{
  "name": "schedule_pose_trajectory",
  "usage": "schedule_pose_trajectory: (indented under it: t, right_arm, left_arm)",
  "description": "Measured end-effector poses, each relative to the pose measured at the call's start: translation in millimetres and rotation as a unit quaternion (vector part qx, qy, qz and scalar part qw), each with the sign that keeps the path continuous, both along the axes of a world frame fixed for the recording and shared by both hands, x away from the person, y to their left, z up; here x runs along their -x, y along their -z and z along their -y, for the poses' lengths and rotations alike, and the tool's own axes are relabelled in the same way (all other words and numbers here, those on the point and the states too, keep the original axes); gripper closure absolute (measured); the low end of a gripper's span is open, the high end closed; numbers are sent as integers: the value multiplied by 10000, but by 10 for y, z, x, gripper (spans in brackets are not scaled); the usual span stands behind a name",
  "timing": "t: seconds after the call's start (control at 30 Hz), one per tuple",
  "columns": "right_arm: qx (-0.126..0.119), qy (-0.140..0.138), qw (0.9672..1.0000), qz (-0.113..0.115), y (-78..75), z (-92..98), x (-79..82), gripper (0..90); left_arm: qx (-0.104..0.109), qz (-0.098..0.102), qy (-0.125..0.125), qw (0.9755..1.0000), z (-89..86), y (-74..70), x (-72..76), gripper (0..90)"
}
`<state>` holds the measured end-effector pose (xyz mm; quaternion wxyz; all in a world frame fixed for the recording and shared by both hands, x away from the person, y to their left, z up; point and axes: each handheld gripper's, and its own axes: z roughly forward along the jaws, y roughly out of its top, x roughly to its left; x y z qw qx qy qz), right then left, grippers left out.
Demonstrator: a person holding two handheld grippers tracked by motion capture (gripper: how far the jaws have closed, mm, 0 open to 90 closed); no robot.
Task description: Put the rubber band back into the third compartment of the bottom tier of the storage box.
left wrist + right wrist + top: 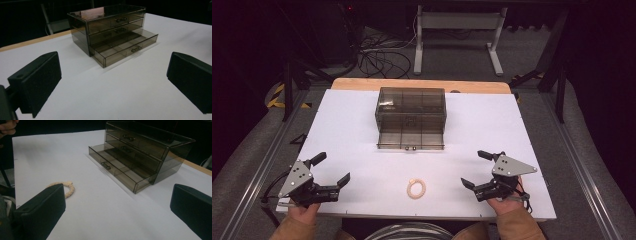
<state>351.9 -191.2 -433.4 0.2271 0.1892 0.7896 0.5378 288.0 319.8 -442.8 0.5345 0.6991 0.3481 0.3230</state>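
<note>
White table (512,125), broad bare margins around smoky drawer box (411,117); both tongs released.

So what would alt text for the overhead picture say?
A person's hands hold two open grippers, left and right, over a white table. Between them lies a small cream ring; behind it, a smoky clear drawer box, bottom drawer pulled out.

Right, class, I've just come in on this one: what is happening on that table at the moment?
A person holds a two-jaw gripper in each hand over a white table. The left gripper and the right gripper are both open and empty, resting near the front edge. Between them lies a small beige ring, untouched. Farther back stands a smoky clear drawer box with its bottom drawer pulled out. Nothing is being gripped yet.
</note>
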Motion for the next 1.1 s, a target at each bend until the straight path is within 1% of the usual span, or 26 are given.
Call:
schedule_pose_trajectory:
  t: [0.1, 0.17, 0.27, 0.33, 0.4, 0.47, 0.5, 0.63, 0.73, 0.8, 0.97, 1.07, 1.1]
  right_arm:
    - [58, -19, 10000, -5, 5, -21, -1, 9]
    - [67, -19, 10000, -6, 4, -25, -1, 10]
    - [61, -61, 10000, -15, 2, -35, 0, 16]
    - [77, -93, 9999, -22, 3, -45, 0, 20]
    - [98, -107, 9999, -23, 1, -56, 2, 20]
    - [91, -113, 9999, -25, -1, -60, 3, 20]
    - [102, -125, 9999, -9, -6, -69, 6, 20]
    - [124, -145, 9998, -13, -6, -78, 5, 20]
    - [167, -149, 9997, -14, -4, -91, 12, 20]
    - [171, -172, 9997, -23, -11, -100, 12, 20]
    - [222, -220, 9995, -39, -24, -140, 3, 20]
    - [281, -275, 9992, -60, -32, -183, -6, 20]
    - [303, -284, 9991, -64, -34, -199, -8, 20]
  left_arm:
    - [-83, 3, -84, 9999, 29, 4, -4, 3]
    - [-113, -15, -79, 9999, 37, 5, -6, 3]
    - [-60, -50, -35, 10000, 48, 10, -13, 3]
    - [60, -95, 25, 9999, 59, 12, -24, 3]
    - [114, -151, 53, 9998, 74, 20, -37, 4]
    - [79, -182, 56, 9998, 90, 23, -36, 6]
    - [23, -175, 84, 9998, 90, 20, -31, 6]
    - [-68, -177, 251, 9995, 89, 15, -11, 5]
    - [-184, -138, 295, 9993, 87, 10, 0, 5]
    - [-221, -135, 312, 9992, 84, 9, 9, 7]
    - [-135, -135, 332, 9993, 57, 12, 17, 18]
    - [-125, -155, 294, 9994, 50, 17, 11, 24]
    - [-152, -164, 273, 9994, 52, 20, 8, 25]
